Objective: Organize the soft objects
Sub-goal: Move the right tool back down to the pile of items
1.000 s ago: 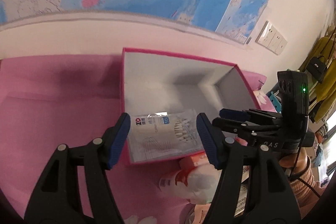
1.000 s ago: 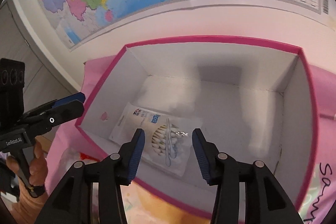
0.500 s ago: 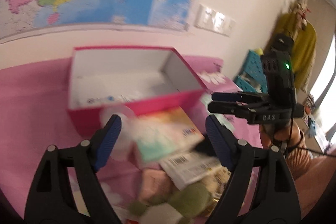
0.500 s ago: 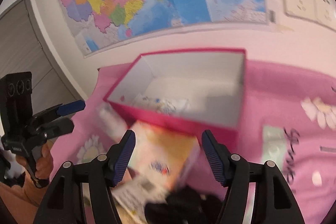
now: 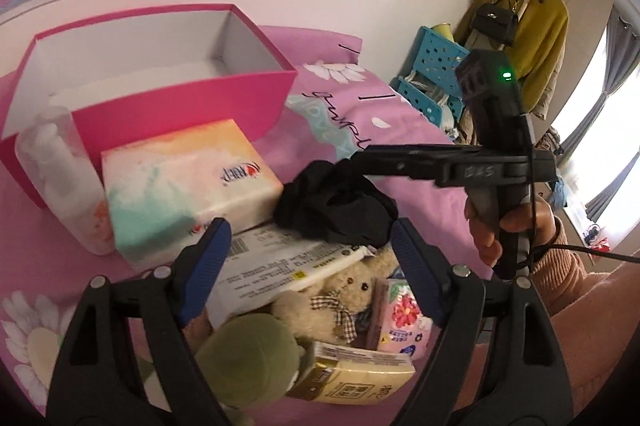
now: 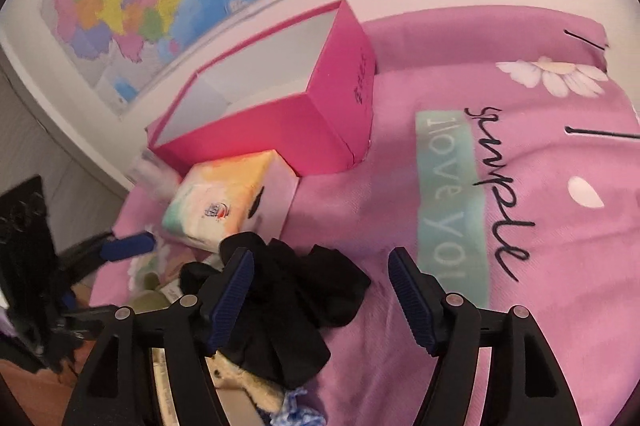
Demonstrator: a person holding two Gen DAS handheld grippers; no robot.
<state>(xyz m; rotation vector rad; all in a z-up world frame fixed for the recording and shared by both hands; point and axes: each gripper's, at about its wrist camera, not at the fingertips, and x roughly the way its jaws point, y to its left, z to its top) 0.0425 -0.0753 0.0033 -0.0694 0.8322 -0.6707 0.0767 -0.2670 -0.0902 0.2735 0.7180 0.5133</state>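
Both fingers wide, holding nothing, above the pile.
Risk: my right gripper [image 6: 320, 290] snags only a fold of the black cloth [image 6: 296, 290], dragging the teddy bear [image 5: 352, 290].

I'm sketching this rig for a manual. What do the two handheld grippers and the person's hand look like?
Each gripper, left and right, is black plastic with silver rivets and two ribbed blue finger pads. The right one's handle carries a green light, pale "DAS" lettering and a black cable. The right hand wears a ribbed peach sleeve.
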